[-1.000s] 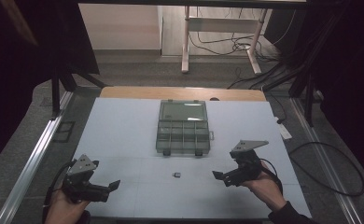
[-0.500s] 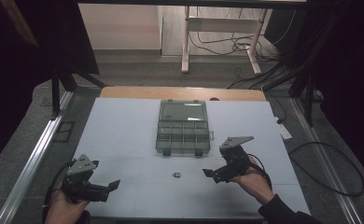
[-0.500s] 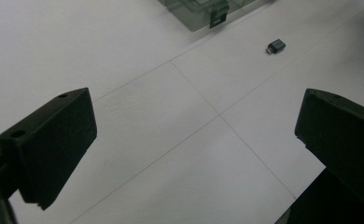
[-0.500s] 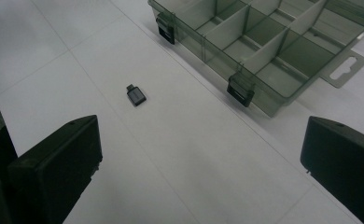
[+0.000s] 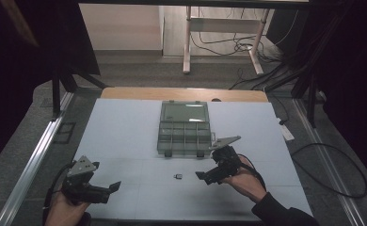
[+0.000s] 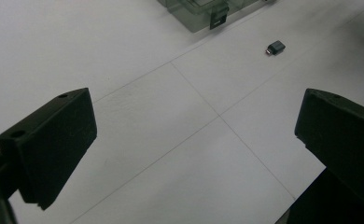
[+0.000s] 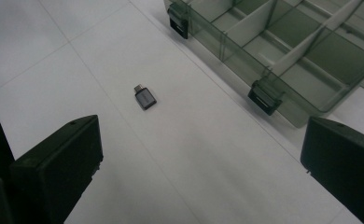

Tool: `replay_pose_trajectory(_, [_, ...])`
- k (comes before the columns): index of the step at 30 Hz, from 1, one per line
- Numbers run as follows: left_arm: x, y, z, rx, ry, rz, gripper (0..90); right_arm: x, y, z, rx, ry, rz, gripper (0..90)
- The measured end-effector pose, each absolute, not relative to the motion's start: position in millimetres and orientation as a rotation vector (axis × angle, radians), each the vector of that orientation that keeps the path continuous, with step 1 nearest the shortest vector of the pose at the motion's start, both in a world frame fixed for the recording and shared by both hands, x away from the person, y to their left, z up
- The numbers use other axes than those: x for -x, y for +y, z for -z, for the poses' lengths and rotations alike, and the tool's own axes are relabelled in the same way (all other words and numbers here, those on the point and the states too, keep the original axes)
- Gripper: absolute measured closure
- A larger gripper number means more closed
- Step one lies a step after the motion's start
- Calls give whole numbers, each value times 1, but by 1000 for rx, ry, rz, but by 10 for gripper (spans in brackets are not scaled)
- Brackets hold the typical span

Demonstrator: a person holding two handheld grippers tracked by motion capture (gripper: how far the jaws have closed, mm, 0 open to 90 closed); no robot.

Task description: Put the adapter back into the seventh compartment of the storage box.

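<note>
Black jaws of the right gripper (image 5: 205, 177) stand wide apart, nothing between them, hovering low over the white table (image 5: 125, 136) just to the right of a small grey adapter (image 5: 178, 176). In the right gripper view the adapter (image 7: 145, 98) lies flat ahead of the jaws and left of their centre line, its metal plug end pointing away, with the open clear organiser box (image 7: 283, 56) off to the right, two dark latches facing the gripper. Risks as I judge them: the adapter is small and flat on a smooth top, so a jaw coming down off-centre could push it sideways or flick it away instead of closing on it; a shallow pinch on its short sides could let it twist or pop out on the lift; the right-hand jaw sits near the box's front wall and could catch a latch if the hand swings that way. Right hand (image 5: 245, 181) comes in from the lower right, wrist angled so the gripper points left and slightly down toward the adapter. Left gripper (image 5: 106, 190) is held low at the near left edge, well apart from the adapter, jaws also wide and empty, pointing right; its view shows the adapter (image 6: 275, 47) far off.
</note>
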State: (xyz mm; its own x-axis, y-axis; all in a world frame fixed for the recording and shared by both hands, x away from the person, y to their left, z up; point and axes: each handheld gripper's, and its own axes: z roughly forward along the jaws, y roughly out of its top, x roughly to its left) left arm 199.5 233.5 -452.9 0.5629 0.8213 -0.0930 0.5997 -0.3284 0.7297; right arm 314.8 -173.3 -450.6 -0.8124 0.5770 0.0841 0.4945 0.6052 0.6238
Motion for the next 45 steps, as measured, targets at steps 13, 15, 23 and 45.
replay_pose_trajectory(13, [-199,234,453,-2046,1137,-382,0,-316,-147,456,-853,2760,-962,0])
replay_pose_trajectory(15, [-199,234,453,-2046,1136,-382,0,-317,-143,458,-840,2765,-954,0])
replay_pose_trajectory(23, [-199,234,453,-2045,1136,-382,0,-319,-126,468,-803,2802,-904,0])
replay_pose_trajectory(45, [-199,234,453,-2044,1130,-381,0,-326,-96,494,-757,2877,-801,0])
